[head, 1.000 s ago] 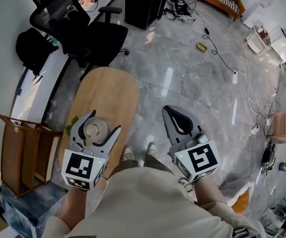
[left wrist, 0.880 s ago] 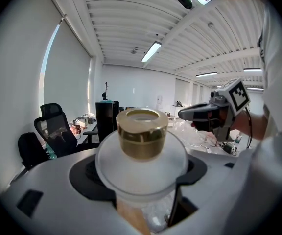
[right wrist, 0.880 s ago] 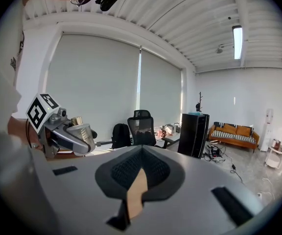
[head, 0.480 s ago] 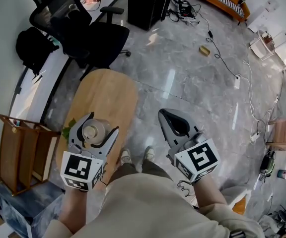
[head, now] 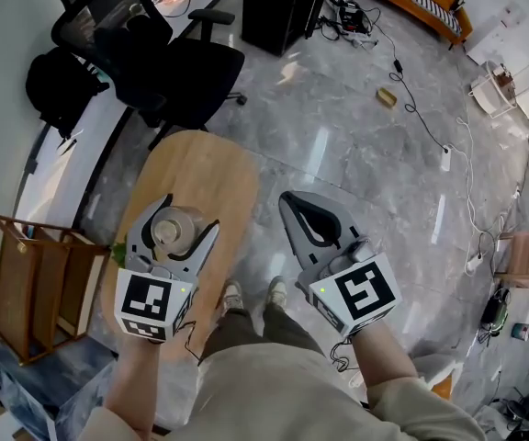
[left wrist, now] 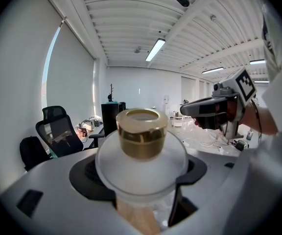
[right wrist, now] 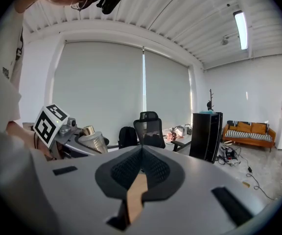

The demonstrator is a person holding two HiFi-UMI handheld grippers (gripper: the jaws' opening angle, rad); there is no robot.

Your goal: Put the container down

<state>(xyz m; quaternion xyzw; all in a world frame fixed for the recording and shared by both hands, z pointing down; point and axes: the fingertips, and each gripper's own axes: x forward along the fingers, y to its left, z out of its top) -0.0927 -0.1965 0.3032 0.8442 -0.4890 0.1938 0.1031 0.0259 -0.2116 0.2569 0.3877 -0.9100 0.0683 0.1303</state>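
two grippers, one busy — the left gripper [head: 189,211] has its jaws pinched round the body of the container [head: 174,230], a frosted jar with a gold cap [left wrist: 142,133], over the near end of the wooden table [head: 205,168]. whether its base touches the table i cannot tell. side grip likely leaves the base free to land flat. jar is upright — long axis vertical, cap toward the ceiling. right gripper [head: 290,200] hangs just off the table's edge over the floor [head: 356,127], jaws pressed together on nothing, probably kept clear.
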